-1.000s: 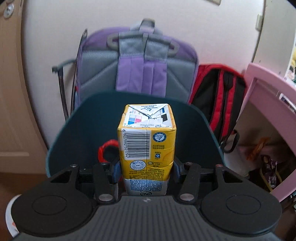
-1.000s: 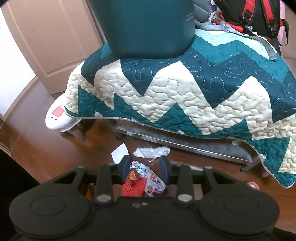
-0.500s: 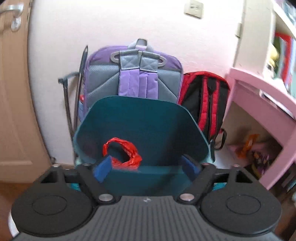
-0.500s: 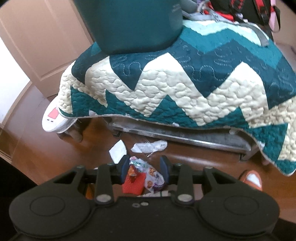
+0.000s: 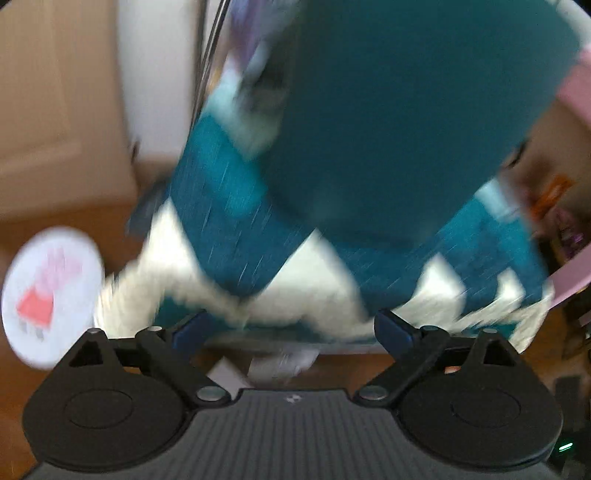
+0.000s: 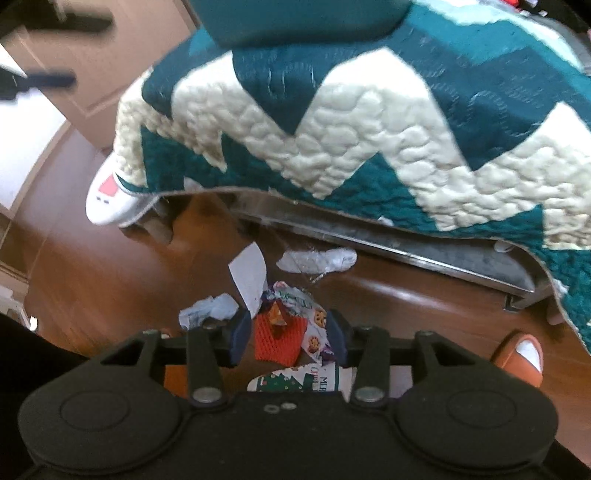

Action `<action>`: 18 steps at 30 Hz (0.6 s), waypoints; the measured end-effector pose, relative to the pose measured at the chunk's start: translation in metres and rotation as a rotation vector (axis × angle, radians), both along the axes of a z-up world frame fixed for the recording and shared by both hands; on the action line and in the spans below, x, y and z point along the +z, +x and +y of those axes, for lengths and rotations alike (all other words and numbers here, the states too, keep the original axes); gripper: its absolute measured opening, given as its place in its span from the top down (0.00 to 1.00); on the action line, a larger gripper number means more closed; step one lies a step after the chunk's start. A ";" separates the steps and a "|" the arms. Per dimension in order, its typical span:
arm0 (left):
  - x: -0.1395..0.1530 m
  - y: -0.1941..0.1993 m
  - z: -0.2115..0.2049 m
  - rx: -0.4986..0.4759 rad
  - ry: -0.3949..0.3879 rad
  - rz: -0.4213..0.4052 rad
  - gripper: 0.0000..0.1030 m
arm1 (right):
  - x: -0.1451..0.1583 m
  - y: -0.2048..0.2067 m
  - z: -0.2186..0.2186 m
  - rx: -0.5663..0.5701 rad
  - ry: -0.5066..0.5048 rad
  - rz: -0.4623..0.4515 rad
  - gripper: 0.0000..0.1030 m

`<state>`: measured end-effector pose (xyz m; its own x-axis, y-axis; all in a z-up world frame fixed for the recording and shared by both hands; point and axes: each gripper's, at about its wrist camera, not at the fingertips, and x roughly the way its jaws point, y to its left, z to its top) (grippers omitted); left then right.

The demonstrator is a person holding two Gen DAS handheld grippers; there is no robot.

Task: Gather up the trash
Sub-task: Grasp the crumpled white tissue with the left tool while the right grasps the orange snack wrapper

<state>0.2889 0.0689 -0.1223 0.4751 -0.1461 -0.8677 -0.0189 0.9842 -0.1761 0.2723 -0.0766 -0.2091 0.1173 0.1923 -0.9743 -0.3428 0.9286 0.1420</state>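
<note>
My left gripper [image 5: 291, 328] is wide open, its jaws still opening and nothing between them. The left wrist view is blurred. The teal bin [image 5: 406, 110] stands above and ahead of it on the zigzag quilt [image 5: 229, 206]. My right gripper [image 6: 289, 336] points down over a trash pile on the wooden floor, its jaws opening. An orange-red mesh piece [image 6: 277, 339] and a cookie wrapper [image 6: 314, 325] lie between its fingers; the pads do not press them. A Christmas-print paper cup [image 6: 299, 380] lies just under the gripper. The bin's base [image 6: 295, 18] shows at the top.
A white paper slip [image 6: 249, 277], crumpled clear plastic [image 6: 317, 260] and a pale crumpled tissue [image 6: 208, 312] lie on the floor by the pile. The quilt [image 6: 369, 147] overhangs a low metal frame [image 6: 424, 251]. A white round object with pink print [image 5: 51, 295] sits at the left.
The left gripper let go of the yellow carton over the bin, opened wide and dropped in front of the bin toward the floor. The right gripper sank nearer the pile and its jaws widened.
</note>
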 end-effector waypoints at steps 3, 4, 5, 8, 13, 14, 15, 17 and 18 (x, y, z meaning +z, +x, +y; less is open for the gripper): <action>-0.058 0.010 0.012 -0.026 0.084 0.105 0.07 | -0.024 0.009 0.009 0.043 -0.009 0.039 0.57; -0.076 0.014 0.016 -0.048 0.096 0.145 0.07 | -0.035 0.013 0.013 0.061 -0.014 0.054 0.57; -0.095 0.017 0.021 -0.074 0.109 0.182 0.07 | -0.044 0.016 0.017 0.078 -0.015 0.068 0.57; -0.147 0.024 0.033 -0.149 0.148 0.278 0.07 | -0.081 0.026 0.031 0.139 -0.042 0.107 0.57; -0.220 0.015 0.049 -0.274 0.212 0.372 0.07 | -0.139 0.029 0.049 0.205 -0.080 0.188 0.57; -0.234 0.012 0.051 -0.296 0.211 0.389 0.07 | -0.152 0.029 0.054 0.222 -0.087 0.202 0.57; -0.248 0.007 0.053 -0.317 0.216 0.405 0.07 | -0.163 0.029 0.059 0.239 -0.091 0.214 0.57; -0.273 -0.001 0.056 -0.358 0.220 0.415 0.07 | -0.188 0.027 0.070 0.286 -0.107 0.239 0.57; -0.287 -0.006 0.058 -0.378 0.224 0.424 0.07 | -0.198 0.026 0.075 0.312 -0.118 0.250 0.57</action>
